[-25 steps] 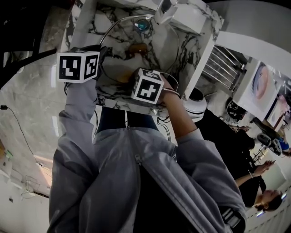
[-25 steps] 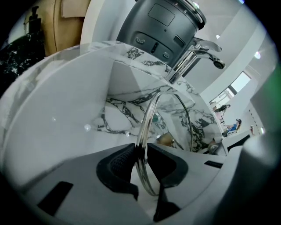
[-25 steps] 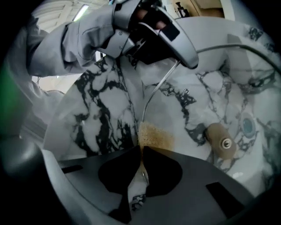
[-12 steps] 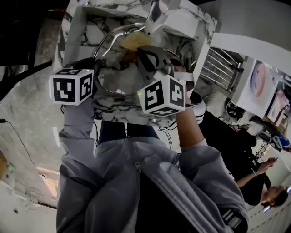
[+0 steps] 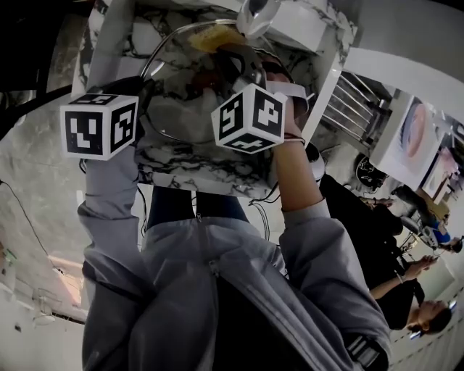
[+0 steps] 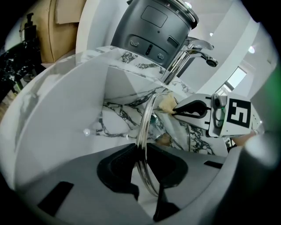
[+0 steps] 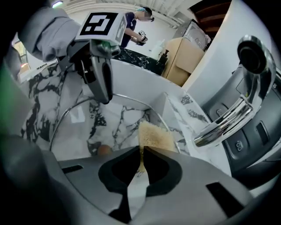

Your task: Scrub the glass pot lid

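Note:
The glass pot lid (image 5: 181, 109) stands tilted on edge inside the marble sink (image 5: 217, 170). My left gripper (image 5: 145, 90) is shut on its metal rim (image 6: 147, 114) at the left side, and the rim runs straight between the two pads (image 6: 125, 160). My right gripper (image 5: 243, 61) is shut on a yellow sponge (image 5: 214, 38) that lies against the lid's upper edge, just under the tap. In the right gripper view the sponge (image 7: 153, 134) sticks out beyond the closed jaws, with the lid's rim (image 7: 66, 115) arcing to the left and the left gripper (image 7: 100, 79) above it.
A chrome tap (image 5: 257, 14) overhangs the sink's far side, with a grey appliance (image 6: 153, 22) behind it. A metal rack (image 5: 351, 101) sits to the right of the sink. People stand further off at the right (image 5: 406, 290).
My right gripper has swept with the sponge from the lid's near side up to its far edge under the tap, turning as it went. The left gripper has kept the lid still.

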The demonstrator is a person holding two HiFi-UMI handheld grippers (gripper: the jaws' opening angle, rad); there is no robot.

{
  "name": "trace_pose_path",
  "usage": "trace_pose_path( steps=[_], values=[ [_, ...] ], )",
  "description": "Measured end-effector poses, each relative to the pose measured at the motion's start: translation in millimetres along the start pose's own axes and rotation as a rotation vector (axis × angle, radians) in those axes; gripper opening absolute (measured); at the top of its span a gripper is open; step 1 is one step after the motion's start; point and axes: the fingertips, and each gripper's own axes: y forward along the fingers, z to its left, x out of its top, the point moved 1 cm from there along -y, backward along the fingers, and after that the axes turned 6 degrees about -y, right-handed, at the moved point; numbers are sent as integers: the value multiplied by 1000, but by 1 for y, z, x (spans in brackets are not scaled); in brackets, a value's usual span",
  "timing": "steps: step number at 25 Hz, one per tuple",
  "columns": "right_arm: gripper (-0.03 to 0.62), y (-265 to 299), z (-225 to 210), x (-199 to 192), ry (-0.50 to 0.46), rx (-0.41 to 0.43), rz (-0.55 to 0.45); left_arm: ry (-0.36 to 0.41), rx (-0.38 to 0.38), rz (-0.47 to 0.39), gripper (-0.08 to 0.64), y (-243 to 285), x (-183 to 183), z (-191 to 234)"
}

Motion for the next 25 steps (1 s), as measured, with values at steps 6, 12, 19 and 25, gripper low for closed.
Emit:
trace_pose_path(
  steps=[6,12,19,25],
  values=[
    [41,4,56,-16,-17,190,56,-14,-4,1,91,2,-1,2],
    [41,-5,110,-28,17,372,100,-22,1,10,95,3,-1,2],
    [41,-21,168,-38,37,629,159,-29,1,15,95,4,-3,3],
    [41,-37,202,-44,45,841,233,-31,5,16,97,5,-3,3]
  ],
)
